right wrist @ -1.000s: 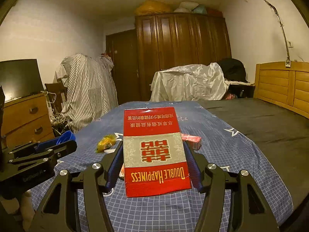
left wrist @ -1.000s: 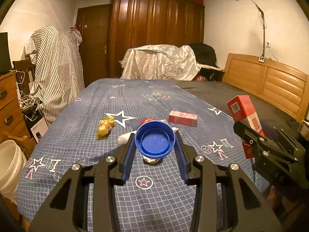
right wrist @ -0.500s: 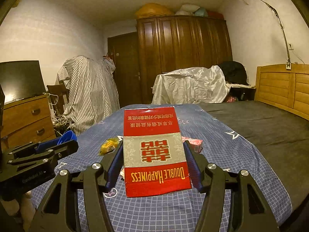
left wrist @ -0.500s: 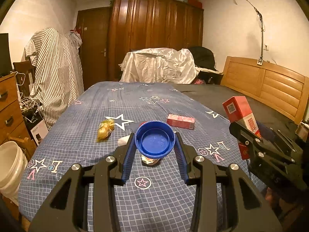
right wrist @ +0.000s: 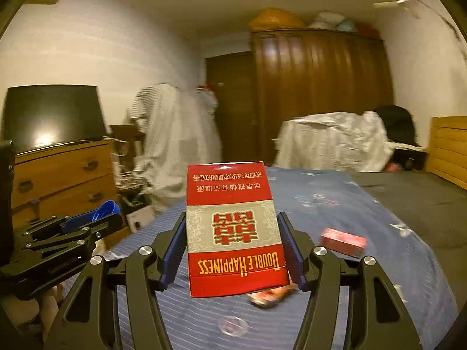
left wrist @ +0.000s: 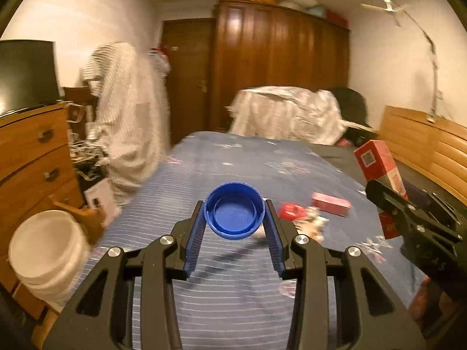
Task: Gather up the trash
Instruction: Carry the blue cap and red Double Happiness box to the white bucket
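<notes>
Plastic, blue cap (left wrist: 234, 215): light, rigid, slick rim; my left claw (left wrist: 235, 227) nearly closed, pinching its sides above bed (left wrist: 251, 163); red carton (right wrist: 233, 227): light, crushable cardboard; my right claw (right wrist: 233, 248) half-open, clamping its long edges; firm, gentle squeeze best.

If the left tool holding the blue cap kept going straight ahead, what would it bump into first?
Probably the bed: the left tool, shut on the blue cap, points slightly down over the blue bedspread. Depth is hard to judge in this blurred view.
</notes>
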The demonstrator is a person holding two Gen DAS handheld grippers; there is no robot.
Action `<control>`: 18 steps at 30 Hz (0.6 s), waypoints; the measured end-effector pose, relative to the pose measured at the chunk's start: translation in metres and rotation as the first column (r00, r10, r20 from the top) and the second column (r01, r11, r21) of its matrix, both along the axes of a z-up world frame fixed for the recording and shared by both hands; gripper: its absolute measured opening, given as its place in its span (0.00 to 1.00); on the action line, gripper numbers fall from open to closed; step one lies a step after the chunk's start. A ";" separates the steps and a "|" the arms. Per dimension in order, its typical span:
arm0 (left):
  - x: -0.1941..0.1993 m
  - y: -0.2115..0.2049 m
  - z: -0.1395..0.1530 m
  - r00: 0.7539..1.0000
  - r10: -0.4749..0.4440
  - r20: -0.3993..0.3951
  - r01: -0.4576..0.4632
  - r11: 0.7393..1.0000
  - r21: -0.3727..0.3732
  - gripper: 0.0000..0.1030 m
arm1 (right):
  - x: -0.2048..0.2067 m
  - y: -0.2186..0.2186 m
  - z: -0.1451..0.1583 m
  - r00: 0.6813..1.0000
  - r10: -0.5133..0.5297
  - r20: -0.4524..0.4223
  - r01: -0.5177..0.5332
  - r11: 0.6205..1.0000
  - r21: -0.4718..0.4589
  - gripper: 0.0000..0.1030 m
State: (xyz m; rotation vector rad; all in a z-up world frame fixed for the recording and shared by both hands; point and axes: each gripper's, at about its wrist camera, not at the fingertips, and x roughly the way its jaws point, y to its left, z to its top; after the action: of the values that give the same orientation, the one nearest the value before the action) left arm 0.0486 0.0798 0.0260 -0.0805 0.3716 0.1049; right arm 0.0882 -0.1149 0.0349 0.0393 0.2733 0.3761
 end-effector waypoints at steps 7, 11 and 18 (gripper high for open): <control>-0.015 0.088 0.015 0.984 0.177 -0.001 -0.177 0.984 0.004 0.37 | 0.021 0.102 0.018 0.984 0.178 -0.014 -0.178 0.984 -0.024 0.59; -0.024 0.137 0.024 0.964 0.267 -0.010 -0.267 0.964 0.009 0.37 | 0.028 0.166 0.030 0.963 0.267 -0.019 -0.268 0.963 -0.044 0.59; -0.044 0.211 0.031 0.925 0.377 -0.047 -0.378 0.926 -0.004 0.37 | 0.048 0.287 0.048 0.911 0.403 -0.083 -0.409 0.911 -0.060 0.59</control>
State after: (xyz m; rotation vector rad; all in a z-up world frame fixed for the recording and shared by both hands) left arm 0.0046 0.2911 0.0568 -0.1632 0.3991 0.4876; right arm 0.1367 0.1718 0.0828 -0.0818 0.3655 0.7809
